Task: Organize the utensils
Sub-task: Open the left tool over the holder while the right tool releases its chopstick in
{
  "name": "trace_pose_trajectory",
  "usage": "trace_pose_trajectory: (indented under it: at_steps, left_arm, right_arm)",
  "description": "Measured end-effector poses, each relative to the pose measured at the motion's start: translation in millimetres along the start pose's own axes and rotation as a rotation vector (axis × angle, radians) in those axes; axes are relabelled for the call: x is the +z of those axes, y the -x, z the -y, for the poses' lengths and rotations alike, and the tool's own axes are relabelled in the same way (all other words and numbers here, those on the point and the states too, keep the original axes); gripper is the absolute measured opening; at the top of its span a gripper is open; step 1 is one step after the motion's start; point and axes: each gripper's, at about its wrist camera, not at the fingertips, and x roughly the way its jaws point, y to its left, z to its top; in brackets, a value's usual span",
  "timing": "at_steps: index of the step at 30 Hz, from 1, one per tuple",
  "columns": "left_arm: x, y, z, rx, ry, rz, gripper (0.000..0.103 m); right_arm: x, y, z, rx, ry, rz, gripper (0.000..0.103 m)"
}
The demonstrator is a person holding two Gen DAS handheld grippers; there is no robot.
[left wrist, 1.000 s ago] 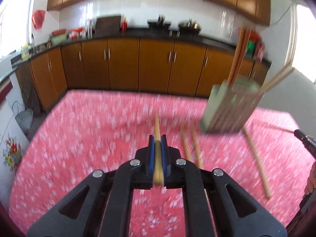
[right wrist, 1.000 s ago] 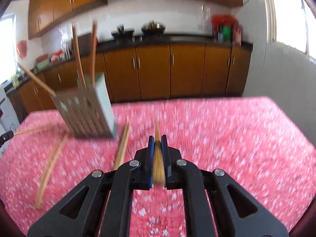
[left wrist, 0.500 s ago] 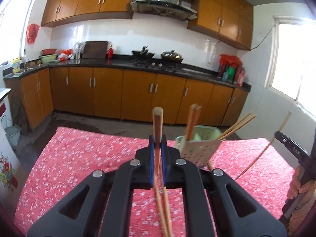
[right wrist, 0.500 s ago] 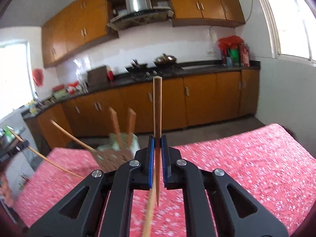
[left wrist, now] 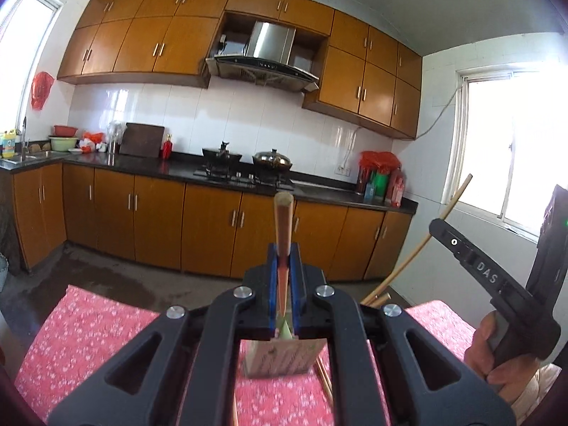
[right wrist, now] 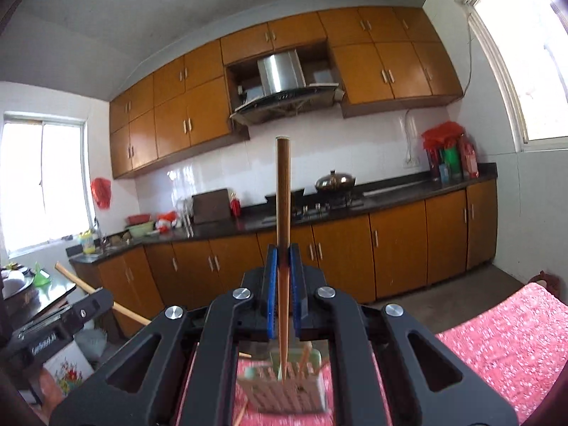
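My left gripper [left wrist: 283, 259] is shut on a wooden chopstick [left wrist: 283, 223] that stands upright between the blue pads. Below it, seen through the jaws, sits the pale green slotted utensil holder [left wrist: 284, 356] on the red flowered tablecloth [left wrist: 85, 333]. My right gripper [right wrist: 283, 259] is shut on another upright chopstick [right wrist: 283, 191], whose thin lower tip hangs just above the holder [right wrist: 284, 387] with several chopsticks in it. The right gripper's body [left wrist: 486, 277] and the hand holding it show at the right of the left wrist view. Loose chopsticks [left wrist: 325, 380] lie beside the holder.
A kitchen counter [left wrist: 177, 167] with a stove, pots and bottles runs along the far wall over brown cabinets. Bare floor lies between the table and the cabinets. The left gripper's body [right wrist: 64, 323] with its chopstick shows at the left of the right wrist view.
Both grippers have risen and tilted up, each with a chopstick. The holder has dropped from the middle of each view to the bottom, under the jaws.
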Motion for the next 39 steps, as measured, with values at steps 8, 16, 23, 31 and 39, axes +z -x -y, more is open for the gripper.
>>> trace_pose_trajectory:
  at_steps: [8, 16, 23, 31, 39]
  left_arm:
    - [-16.5, -52.4, -5.4, 0.009, -0.005, -0.075, 0.008]
    - [-31.4, -82.1, -9.5, 0.003, 0.003, -0.150, 0.008]
    - [-24.7, -66.1, -16.9, 0.007, 0.026, -0.113, 0.014]
    - [-18.4, 1.5, -57.2, 0.111, 0.115, 0.005, 0.023]
    - [-120.5, -25.6, -115.6, 0.234, 0.117, -0.335, 0.021]
  right_arm:
    - [-33.5, -49.6, -1.0, -0.052, 0.016, -0.069, 0.008]
    - [-51.1, -60.7, 6.6, -0.042, 0.008, -0.171, 0.014]
    - [-24.6, -32.2, 19.9, -0.061, 0.004, -0.123, 0.029]
    - [-44.3, 5.9, 77.7, -0.223, -0.061, -0.254, 0.030]
    - [-194.7, -23.2, 102.1, -0.143, -0.072, -0.745, 0.013]
